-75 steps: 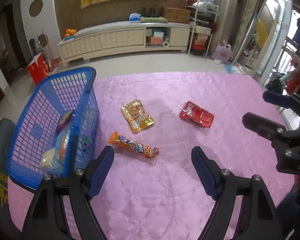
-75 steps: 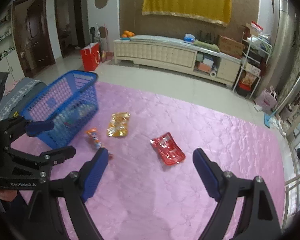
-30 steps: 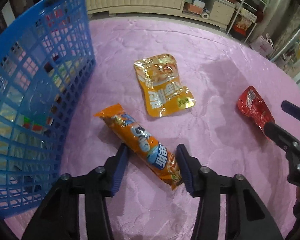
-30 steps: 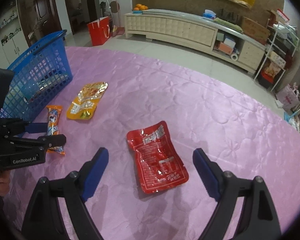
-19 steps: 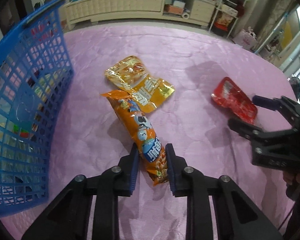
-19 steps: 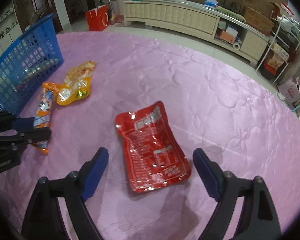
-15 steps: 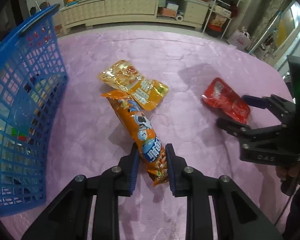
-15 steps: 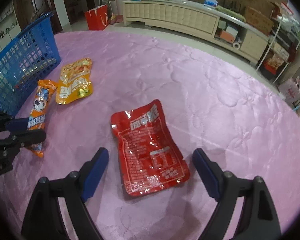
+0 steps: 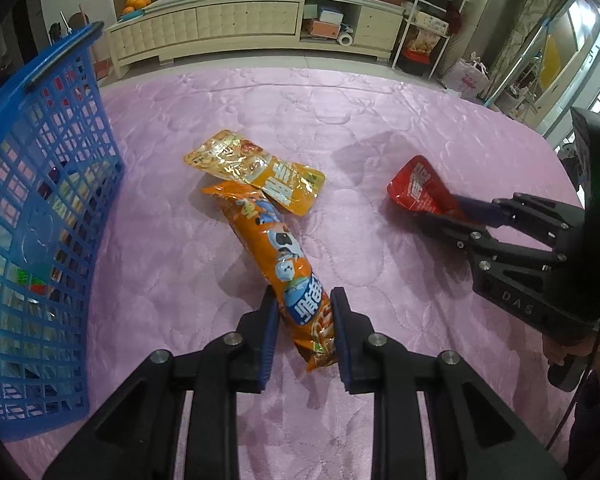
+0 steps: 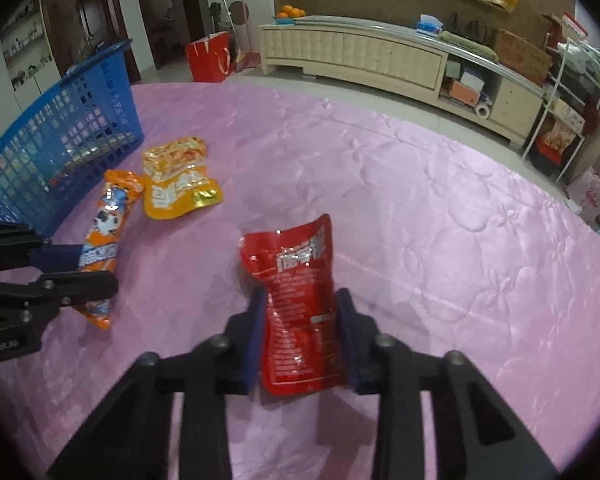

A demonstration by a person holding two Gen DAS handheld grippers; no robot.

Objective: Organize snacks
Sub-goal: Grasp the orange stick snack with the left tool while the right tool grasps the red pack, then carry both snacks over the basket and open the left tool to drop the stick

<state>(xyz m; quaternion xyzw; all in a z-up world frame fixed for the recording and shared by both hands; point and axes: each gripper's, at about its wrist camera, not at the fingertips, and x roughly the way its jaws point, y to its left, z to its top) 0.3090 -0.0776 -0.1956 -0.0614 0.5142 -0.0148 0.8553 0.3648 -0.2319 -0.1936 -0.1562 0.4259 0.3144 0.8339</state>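
Note:
A long orange snack pack (image 9: 268, 232) lies on the pink quilted cloth (image 9: 380, 112), and my left gripper (image 9: 304, 300) is shut on its near end. Its far end rests against a flat yellow pouch (image 9: 256, 170). My right gripper (image 10: 300, 300) is closing, its pads pressing both sides of a red pouch (image 10: 296, 256) whose far end buckles upward. The blue mesh basket (image 9: 40, 160) stands to the left with several snacks inside. In the right wrist view the left gripper (image 10: 96, 264) holds the orange pack (image 10: 112, 208) beside the basket (image 10: 68, 120).
A cream low cabinet (image 9: 236, 28) and a metal shelf rack (image 9: 432, 20) stand on the floor beyond the cloth. A red paper bag (image 10: 210, 60) sits by the cabinet. A hand (image 9: 572, 352) grips the right tool's handle at the right edge.
The right jaws have closed from wide open onto the red pouch, which has buckled up. The left jaws closed onto the orange pack, and the left gripper rolled slightly.

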